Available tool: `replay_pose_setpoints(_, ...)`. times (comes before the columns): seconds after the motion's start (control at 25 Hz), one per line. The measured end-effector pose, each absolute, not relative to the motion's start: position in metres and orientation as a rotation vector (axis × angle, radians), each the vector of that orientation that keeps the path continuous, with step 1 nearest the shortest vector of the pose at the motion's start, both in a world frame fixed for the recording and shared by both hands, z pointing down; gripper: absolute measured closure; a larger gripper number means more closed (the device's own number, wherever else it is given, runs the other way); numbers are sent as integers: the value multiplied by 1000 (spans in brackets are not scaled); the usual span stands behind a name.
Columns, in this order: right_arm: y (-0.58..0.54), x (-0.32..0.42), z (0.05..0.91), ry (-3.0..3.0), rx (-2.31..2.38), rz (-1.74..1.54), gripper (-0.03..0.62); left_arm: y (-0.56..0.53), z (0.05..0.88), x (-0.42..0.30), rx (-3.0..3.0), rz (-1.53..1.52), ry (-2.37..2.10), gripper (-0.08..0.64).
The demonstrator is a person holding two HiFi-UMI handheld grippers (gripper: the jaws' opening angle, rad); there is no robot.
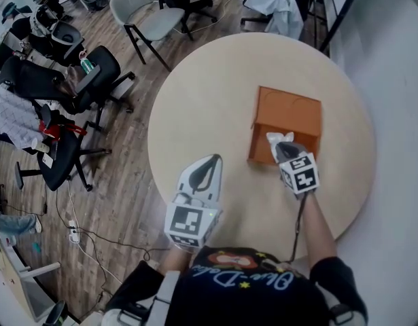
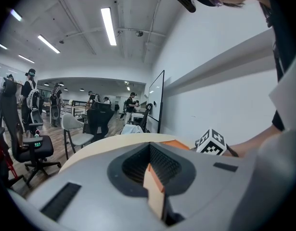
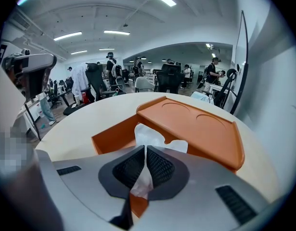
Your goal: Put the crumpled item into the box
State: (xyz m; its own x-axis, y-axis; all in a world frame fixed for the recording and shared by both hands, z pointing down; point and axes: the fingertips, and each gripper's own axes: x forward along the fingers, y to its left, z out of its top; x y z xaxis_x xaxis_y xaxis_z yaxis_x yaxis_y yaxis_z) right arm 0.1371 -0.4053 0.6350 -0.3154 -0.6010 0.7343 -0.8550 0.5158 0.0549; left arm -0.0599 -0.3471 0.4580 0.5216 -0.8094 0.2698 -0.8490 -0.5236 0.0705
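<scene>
Crumpled tissue: white, pinched in the right gripper, held at the near wall of the orange box.
Right gripper: clenched on the tissue's lower part.
Box: on the round table, open cavity facing the gripper.
Risk: let go too early, the light tissue would likely snag on the near wall or cling to the pads.
Left gripper: jaws together, empty, well apart from the box.
Surroundings: office chairs beyond the table; nothing blocks the opening.
</scene>
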Motion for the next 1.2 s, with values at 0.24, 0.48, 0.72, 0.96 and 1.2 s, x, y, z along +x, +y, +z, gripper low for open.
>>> replay_pose_setpoints(0.24,-408,134,630,-2046,1220,460,591,-346,447,-63,2556,276,-1428,568)
replay_pose_setpoints(0.48,-405,133,604,-2165,1293,484,591,-342,444,-61,2578,305,-1432,568)
replay_pose_setpoints(0.72,-384,134,557,-2242,1390,380,591,-336,435,-59,2621,320,-1444,568)
replay_pose_setpoints(0.96,-358,134,495,-2352,1491,313,591,-329,416,-46,2648,284,-1422,568)
replay_pose_setpoints(1.2,-325,134,442,-2465,1554,198,592,-316,406,-30,2726,315,-1389,568)
